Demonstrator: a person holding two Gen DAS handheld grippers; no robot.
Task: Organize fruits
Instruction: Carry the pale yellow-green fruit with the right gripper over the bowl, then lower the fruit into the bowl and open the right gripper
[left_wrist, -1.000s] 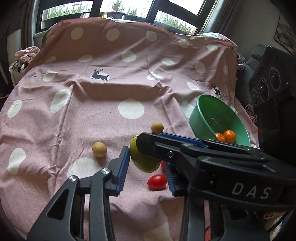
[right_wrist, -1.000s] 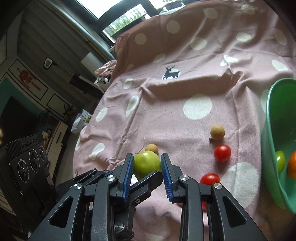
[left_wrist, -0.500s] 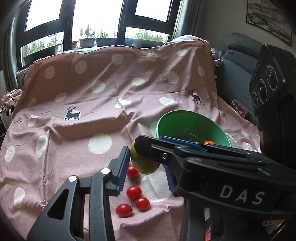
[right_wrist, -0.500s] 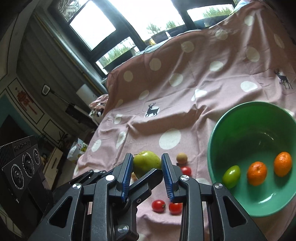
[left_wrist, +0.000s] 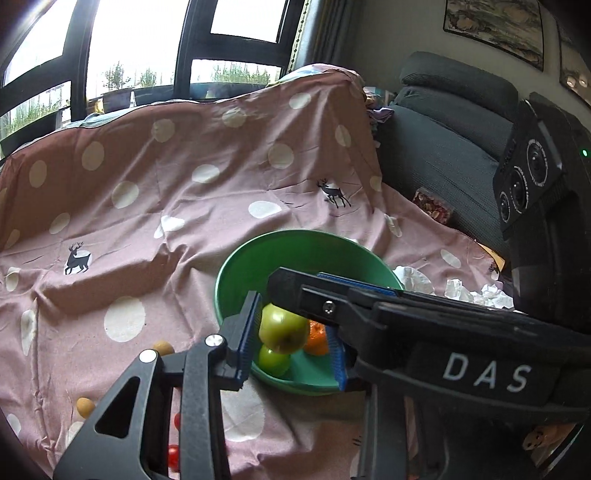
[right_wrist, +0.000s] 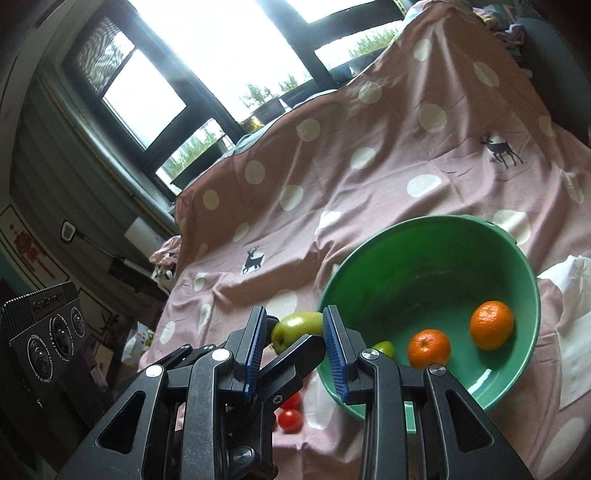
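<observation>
Green apple (left_wrist: 283, 329), smooth, round and yellow-tinged, hangs over the near rim of the green bowl (left_wrist: 236, 266), pinched from two sides: my left hand-held gripper (left_wrist: 291, 338) is closing on it, one blue pad against its left flank, while my right hand-held gripper (right_wrist: 293, 345) crosses in and holds it too, barely parted. I judge this the carry-and-drop step. Next I should move further over the bowl's hollow, lower, and release gently so it settles beside the two oranges (right_wrist: 428, 349) and the small green fruit (left_wrist: 274, 360), not on them.
</observation>
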